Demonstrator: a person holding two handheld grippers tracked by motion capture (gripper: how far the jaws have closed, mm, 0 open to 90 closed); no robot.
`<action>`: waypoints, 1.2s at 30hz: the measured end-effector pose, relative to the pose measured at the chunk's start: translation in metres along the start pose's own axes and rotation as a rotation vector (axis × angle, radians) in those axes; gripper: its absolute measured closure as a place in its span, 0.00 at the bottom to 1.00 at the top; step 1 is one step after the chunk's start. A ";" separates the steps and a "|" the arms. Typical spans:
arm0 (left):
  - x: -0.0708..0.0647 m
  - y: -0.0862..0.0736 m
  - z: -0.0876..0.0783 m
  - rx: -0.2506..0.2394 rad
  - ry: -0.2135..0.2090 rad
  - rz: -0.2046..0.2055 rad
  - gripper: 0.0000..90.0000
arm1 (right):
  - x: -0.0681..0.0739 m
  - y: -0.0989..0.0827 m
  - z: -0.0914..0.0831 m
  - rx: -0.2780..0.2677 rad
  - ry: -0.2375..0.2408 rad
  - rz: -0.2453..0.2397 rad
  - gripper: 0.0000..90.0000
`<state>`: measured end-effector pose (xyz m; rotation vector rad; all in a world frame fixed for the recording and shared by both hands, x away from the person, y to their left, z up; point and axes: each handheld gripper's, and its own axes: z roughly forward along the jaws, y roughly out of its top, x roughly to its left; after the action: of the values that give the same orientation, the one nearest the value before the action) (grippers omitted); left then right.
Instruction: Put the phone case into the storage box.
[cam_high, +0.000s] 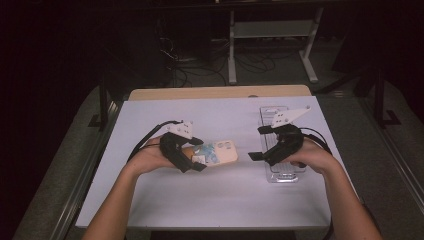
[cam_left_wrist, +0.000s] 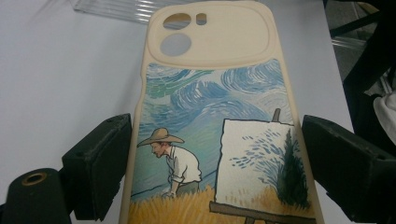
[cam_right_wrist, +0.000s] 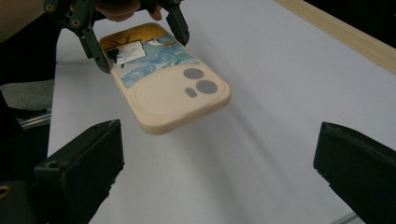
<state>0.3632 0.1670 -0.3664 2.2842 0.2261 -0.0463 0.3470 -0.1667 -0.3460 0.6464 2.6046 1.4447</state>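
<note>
While clamped in left gripper (cam_high: 196, 154) | phone case (cam_high: 220, 152): cream, painted scene, held above table | right gripper (cam_high: 260, 143): jaws apart, empty

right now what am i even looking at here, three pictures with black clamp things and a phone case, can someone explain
A person sits at a white table and holds a hand-operated tool in each hand; each ends in a two-jaw claw. The wide picture is taken from above, looking down over the forearms. The other two come from small cameras riding on the tools, so the black blocks at the bottom are that tool's own jaws.

The left claw grips a beige phone case by its long edges, painted side up, and lifts it off the table. The right claw is open and empty, pointed at the case from the side. Under the right hand lies a clear plastic tray.
</note>
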 end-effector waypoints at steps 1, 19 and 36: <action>-0.001 0.000 0.000 -0.003 0.001 -0.001 0.12 | 0.000 0.001 0.001 -0.001 0.004 -0.002 0.00; -0.006 0.002 -0.001 0.011 -0.018 0.079 0.12 | 0.000 0.018 0.021 0.032 0.131 -0.059 0.00; -0.026 0.010 0.013 0.064 -0.055 0.152 0.12 | 0.024 0.022 0.036 0.086 0.155 -0.157 0.00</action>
<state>0.3400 0.1466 -0.3650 2.3540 0.0226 -0.0388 0.3426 -0.1188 -0.3446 0.3401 2.7750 1.3946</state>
